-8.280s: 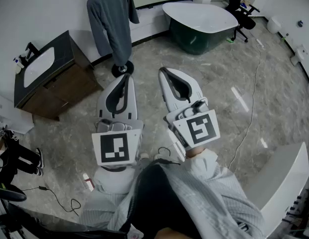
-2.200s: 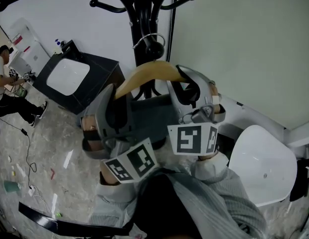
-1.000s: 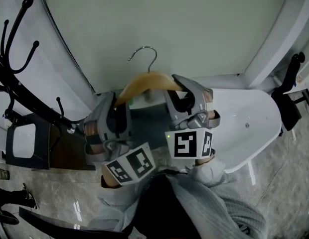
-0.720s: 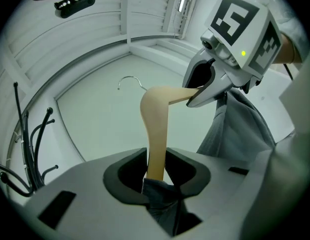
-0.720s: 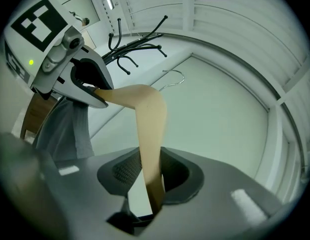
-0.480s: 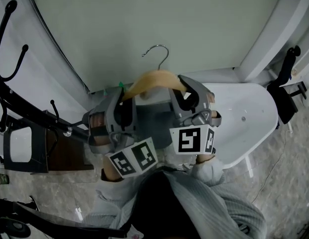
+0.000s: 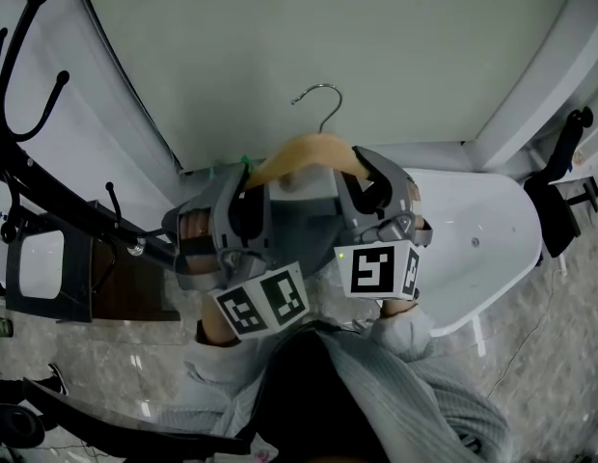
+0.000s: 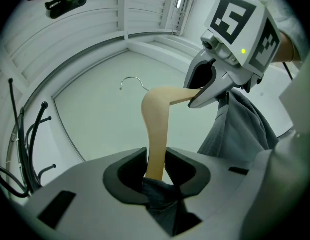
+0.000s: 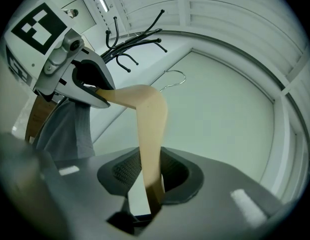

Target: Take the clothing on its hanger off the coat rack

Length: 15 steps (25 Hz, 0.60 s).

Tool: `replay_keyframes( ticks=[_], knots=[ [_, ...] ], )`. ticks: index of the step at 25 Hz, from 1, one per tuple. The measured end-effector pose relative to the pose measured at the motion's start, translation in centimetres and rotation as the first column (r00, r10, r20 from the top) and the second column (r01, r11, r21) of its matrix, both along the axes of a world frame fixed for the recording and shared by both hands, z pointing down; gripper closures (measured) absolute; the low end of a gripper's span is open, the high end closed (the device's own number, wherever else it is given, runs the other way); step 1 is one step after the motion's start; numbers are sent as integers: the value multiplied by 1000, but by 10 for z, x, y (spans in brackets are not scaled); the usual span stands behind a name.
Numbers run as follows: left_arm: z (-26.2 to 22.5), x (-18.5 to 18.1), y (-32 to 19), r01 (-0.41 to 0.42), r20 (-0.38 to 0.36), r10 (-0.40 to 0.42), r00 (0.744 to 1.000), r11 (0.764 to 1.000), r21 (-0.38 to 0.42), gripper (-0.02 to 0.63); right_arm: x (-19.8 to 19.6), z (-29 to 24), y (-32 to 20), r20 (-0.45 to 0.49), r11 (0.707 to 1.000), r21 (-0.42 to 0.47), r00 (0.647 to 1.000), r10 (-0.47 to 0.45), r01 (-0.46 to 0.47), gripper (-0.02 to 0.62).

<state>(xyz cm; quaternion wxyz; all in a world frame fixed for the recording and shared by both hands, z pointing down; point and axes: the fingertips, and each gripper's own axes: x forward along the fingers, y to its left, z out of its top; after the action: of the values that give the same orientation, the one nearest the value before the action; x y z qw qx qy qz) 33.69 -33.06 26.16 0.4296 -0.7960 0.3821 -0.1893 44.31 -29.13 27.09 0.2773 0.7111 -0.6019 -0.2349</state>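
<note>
A wooden hanger point(image 7: 301, 150) hangs in mid-air between two hand-held tongs. Its metal hook point(image 7: 321, 104) is free against a pale wall point(image 7: 280, 37), well apart from the black coat rack point(image 7: 87, 215) at the left edge of the head view. The left gripper point(image 8: 155, 171) is clamped on one arm of the hanger, pinching a fold of the grey garment point(image 8: 245, 129) along with the wood. The right gripper point(image 9: 150, 184) is closed on the other arm, the wood standing up between its pads. Gripping both shoulders, one tool to each side, looks meant to keep the hanger from tipping and the clothing from sliding off while it is carried. The hanger is light, smooth wood, bent in a shallow arch with a thin wire hook at its peak. The garment is a soft, finely textured grey knit, draped over the hanger and falling between the grippers toward the person's chest; its lower part is out of sight. A white bathtub point(image 7: 482, 249) lies below to the right. With the hook off the rack, the task appears all but done
</note>
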Motion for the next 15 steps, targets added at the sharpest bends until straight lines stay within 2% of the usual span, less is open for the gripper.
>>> replay_keyframes(
  ticks=[15],
  knots=[
    [2, 2, -2, -5, -3, 5, 1000, 1000, -13, 495, 1, -2, -3, -11, 1000, 11, 1000, -10, 10, 492]
  ],
)
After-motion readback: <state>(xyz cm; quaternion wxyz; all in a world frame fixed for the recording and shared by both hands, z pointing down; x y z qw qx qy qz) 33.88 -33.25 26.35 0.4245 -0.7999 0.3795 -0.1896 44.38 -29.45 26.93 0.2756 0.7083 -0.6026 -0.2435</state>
